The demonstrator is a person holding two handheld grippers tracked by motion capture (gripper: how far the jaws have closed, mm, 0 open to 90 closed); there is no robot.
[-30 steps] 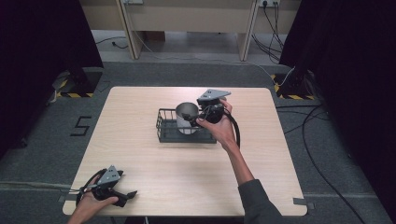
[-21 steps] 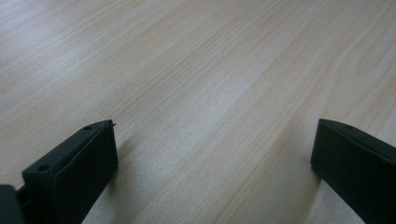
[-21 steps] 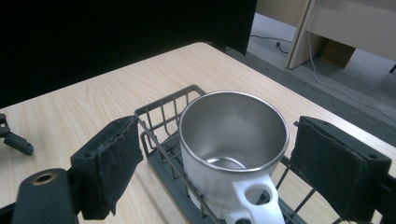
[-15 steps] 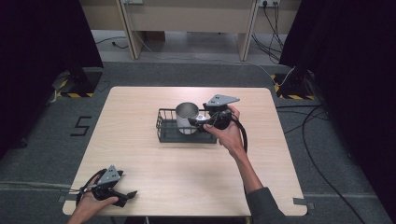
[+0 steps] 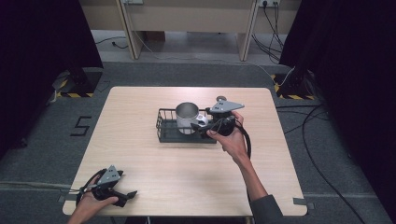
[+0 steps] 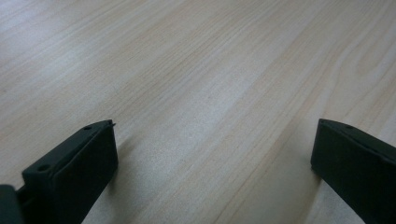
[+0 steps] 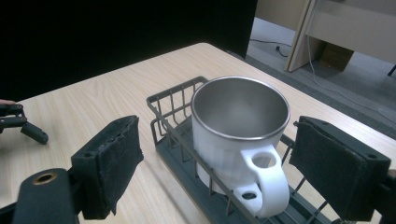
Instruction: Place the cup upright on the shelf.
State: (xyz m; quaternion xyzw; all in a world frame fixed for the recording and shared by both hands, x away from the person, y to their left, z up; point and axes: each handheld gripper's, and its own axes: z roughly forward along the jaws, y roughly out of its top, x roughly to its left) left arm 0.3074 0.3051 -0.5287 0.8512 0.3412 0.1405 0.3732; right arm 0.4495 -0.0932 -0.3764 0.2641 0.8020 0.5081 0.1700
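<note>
right gripper [image 5: 201, 131]: jaws apart, flanking mug [image 5: 187, 118] handle | mug upright in wire basket [image 5: 163, 126], mid-table | left gripper [image 5: 126, 196]: jaws apart, near front-left table [image 5: 140, 154] edge, bare wood around

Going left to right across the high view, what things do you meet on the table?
Left gripper held at the near left corner → black wire basket → white mug with a steel-coloured inside standing in it → right gripper, jaws open beside the mug.

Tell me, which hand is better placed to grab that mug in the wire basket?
The right. Its tool is open with the mug standing in the basket between its jaws. The left tool is at the table's near corner, far from the mug.
</note>
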